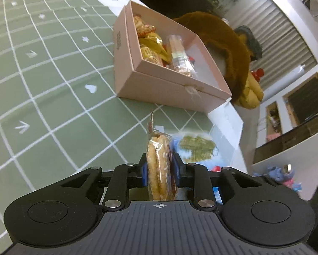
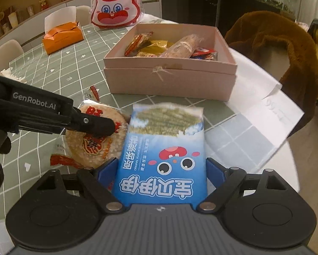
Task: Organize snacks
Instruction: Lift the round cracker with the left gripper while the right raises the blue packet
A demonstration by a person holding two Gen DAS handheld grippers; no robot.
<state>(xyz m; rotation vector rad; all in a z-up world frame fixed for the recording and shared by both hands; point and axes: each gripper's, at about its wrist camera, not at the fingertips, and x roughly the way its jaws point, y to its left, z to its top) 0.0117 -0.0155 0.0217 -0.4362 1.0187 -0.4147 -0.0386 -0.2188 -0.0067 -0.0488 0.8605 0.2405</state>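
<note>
Left tool pinching the rice cracker pack edge-on, right tool clasping the blue snack bag; both probably head next for the pink box, upper centre.

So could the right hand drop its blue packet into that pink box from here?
Probably yes: the pink box sits open-topped straight ahead of the blue packet, with bare tablecloth between and room inside.

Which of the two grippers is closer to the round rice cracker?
Left. The left gripper is shut on the rice cracker itself; the right gripper sits beside it, holding the blue snack bag.
</note>
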